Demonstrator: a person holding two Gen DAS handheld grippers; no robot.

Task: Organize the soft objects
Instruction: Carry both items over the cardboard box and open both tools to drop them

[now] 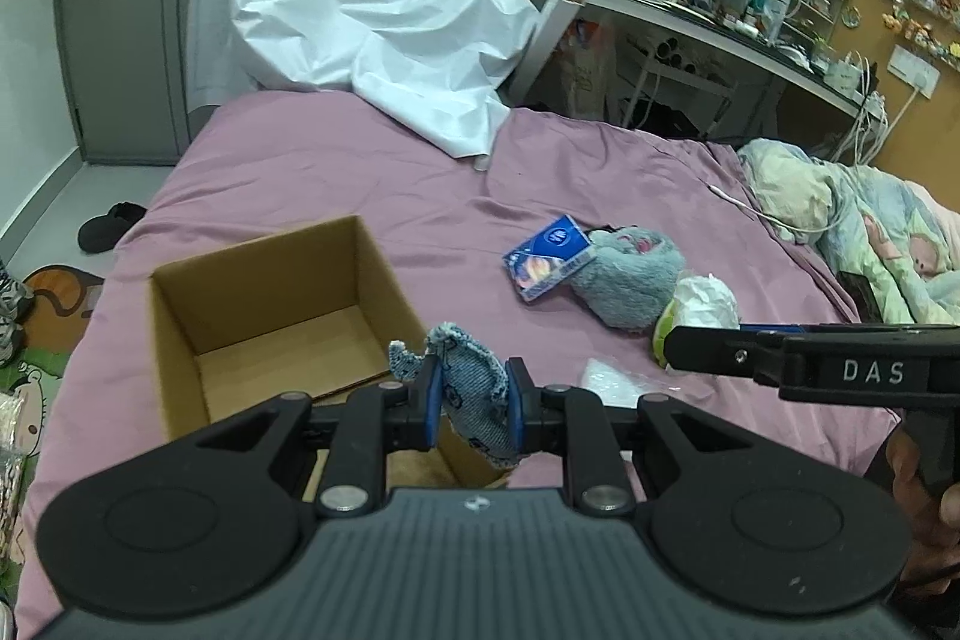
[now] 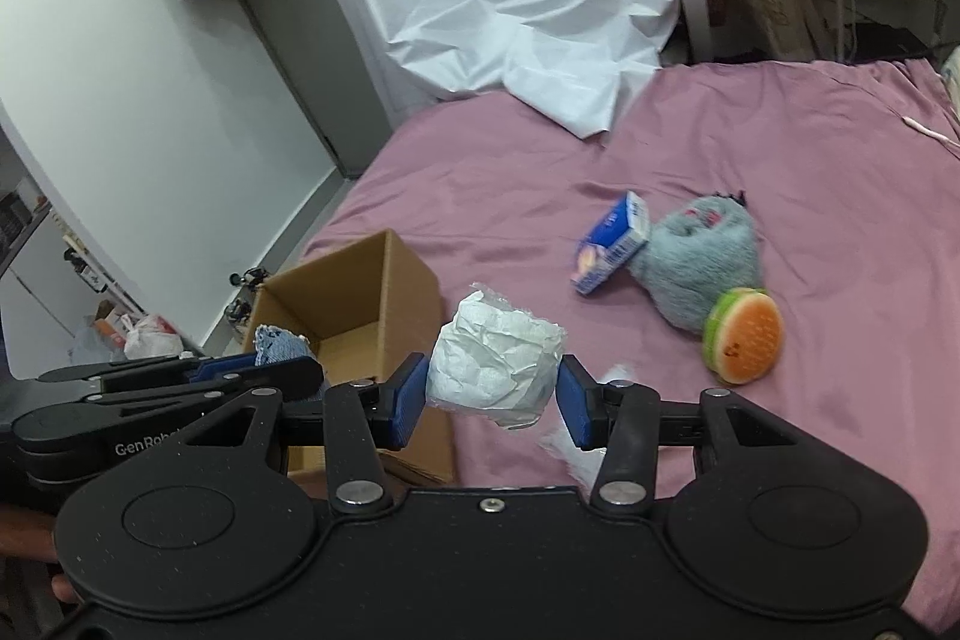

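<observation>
Right, both of my grippers are loaded: the left gripper [image 1: 473, 403] is clamped on a denim pouch [image 1: 474, 400], the right gripper [image 2: 492, 391] on a crumpled white bundle [image 2: 495, 370]. The open box [image 1: 270, 316] sits on the bed [image 1: 336, 172] just ahead and left — empty as far as I can see. To do this well, I'd carry each piece fully over the rim before letting go, 1 at a time, so my tools don't collide. My left gripper hovers level at the box's near right corner; my right hangs just beside it, held above the sheet. The plush [image 2: 702, 262], burger toy [image 2: 744, 334] and blue carton [image 2: 612, 244] wait further right.
</observation>
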